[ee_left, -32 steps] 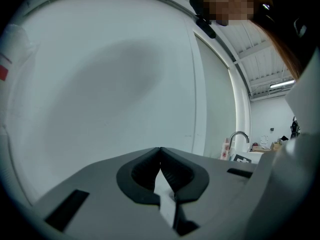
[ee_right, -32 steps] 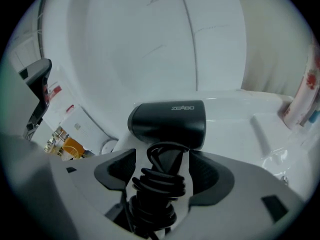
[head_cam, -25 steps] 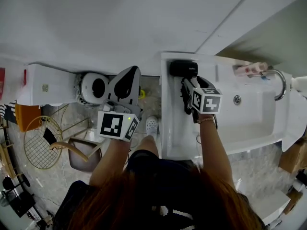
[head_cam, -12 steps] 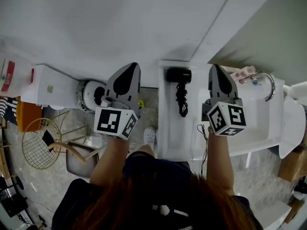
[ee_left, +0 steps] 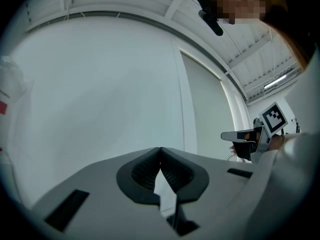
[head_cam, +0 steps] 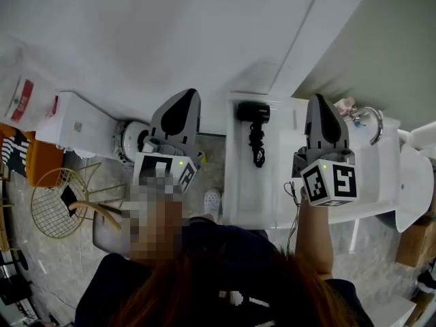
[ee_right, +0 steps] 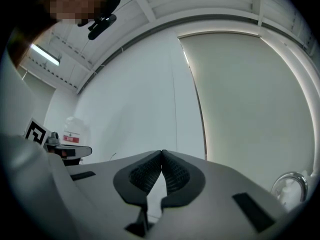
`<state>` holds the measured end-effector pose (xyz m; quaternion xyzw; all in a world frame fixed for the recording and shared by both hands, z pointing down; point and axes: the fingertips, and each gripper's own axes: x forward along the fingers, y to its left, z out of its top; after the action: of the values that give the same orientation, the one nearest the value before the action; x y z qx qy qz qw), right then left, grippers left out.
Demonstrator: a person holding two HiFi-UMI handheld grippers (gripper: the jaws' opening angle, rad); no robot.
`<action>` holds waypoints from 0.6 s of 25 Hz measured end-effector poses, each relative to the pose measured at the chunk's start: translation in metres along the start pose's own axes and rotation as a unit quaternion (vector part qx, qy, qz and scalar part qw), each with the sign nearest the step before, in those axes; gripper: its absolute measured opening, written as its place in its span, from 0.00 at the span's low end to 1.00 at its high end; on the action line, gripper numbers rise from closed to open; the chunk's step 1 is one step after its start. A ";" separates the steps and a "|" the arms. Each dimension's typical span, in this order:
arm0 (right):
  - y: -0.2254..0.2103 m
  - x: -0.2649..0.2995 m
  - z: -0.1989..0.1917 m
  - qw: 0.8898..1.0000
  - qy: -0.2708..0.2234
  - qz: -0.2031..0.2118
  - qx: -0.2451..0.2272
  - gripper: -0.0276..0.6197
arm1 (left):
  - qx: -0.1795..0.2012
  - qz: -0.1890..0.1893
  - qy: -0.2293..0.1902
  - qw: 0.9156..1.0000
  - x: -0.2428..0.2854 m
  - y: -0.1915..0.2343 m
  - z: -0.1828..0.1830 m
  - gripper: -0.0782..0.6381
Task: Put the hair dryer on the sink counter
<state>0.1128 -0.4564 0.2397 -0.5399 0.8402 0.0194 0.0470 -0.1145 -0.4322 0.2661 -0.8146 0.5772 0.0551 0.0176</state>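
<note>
The black hair dryer (head_cam: 253,113) is laid on the sink counter (head_cam: 242,196); the left tongs (ee_left: 160,151) and right tongs (ee_right: 161,153) are held closed and empty.

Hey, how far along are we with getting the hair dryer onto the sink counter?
Looks done: the hair dryer lies on the sink counter, cord alongside. Nothing is in hand: the left gripper and right gripper are both shut, empty, and off the dryer. Nothing appears left to do.

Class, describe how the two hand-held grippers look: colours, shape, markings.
The left gripper and right gripper are both grey shells that taper to a point, with black ribbed pads inside. Each carries a white cube printed with black square markers.
</note>
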 end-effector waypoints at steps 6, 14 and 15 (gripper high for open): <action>0.006 -0.011 0.010 1.000 -0.003 0.001 -0.008 0.07 | 0.003 0.002 -0.005 1.000 -0.007 -0.003 0.008 0.13; 0.008 -0.017 0.012 1.000 0.001 -0.004 -0.020 0.07 | 0.002 -0.003 -0.007 1.000 -0.010 -0.007 0.013 0.13; 0.008 -0.018 0.012 1.000 0.002 -0.004 -0.020 0.07 | 0.002 -0.003 -0.007 1.000 -0.010 -0.007 0.014 0.13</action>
<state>0.1132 -0.4357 0.2290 -0.5441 0.8376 0.0349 0.0344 -0.1122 -0.4188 0.2535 -0.8161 0.5744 0.0594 0.0237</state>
